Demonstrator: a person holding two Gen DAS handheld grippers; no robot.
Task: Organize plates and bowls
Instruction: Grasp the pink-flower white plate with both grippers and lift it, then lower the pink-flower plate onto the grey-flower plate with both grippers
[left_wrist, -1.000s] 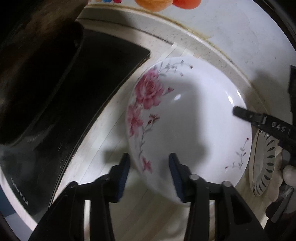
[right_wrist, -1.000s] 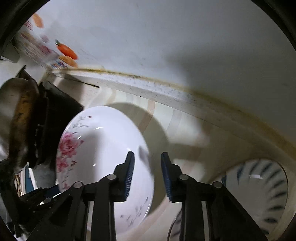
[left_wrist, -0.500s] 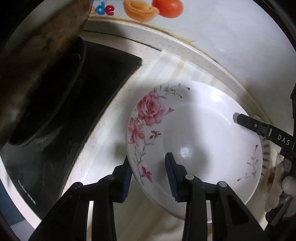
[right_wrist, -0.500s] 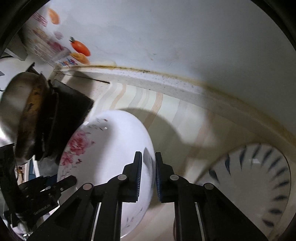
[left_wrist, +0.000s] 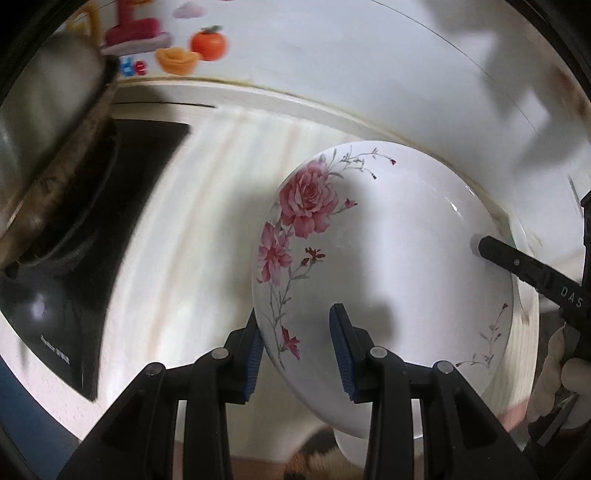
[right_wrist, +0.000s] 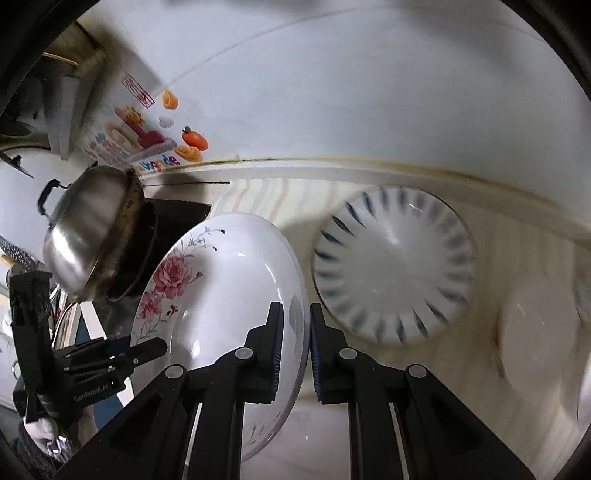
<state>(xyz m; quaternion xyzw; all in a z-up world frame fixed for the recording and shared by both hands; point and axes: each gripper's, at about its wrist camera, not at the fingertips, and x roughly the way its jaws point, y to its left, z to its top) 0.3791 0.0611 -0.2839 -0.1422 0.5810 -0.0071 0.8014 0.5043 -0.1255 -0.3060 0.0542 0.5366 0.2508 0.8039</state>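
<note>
A white plate with pink roses (left_wrist: 388, 258) is held tilted above the counter between both grippers. My left gripper (left_wrist: 295, 354) is shut on its near left rim, one pad on each face. My right gripper (right_wrist: 293, 350) is shut on the opposite rim of the rose plate (right_wrist: 229, 295), and its finger shows in the left wrist view (left_wrist: 517, 266). A white bowl with dark blue stripes (right_wrist: 395, 262) rests on the counter right of the rose plate. A blurred white dish (right_wrist: 539, 332) lies at the far right.
A steel pot (right_wrist: 88, 229) sits on a black stove (left_wrist: 92, 229) at the left. The striped pale counter (left_wrist: 207, 206) meets a white wall with a fruit sticker (left_wrist: 184, 51) behind. The left gripper's body shows in the right wrist view (right_wrist: 92, 365).
Both grippers have lifted the rose plate off the counter and pulled back. The right gripper closed fully on the rim. The blue-striped bowl now shows whole.
</note>
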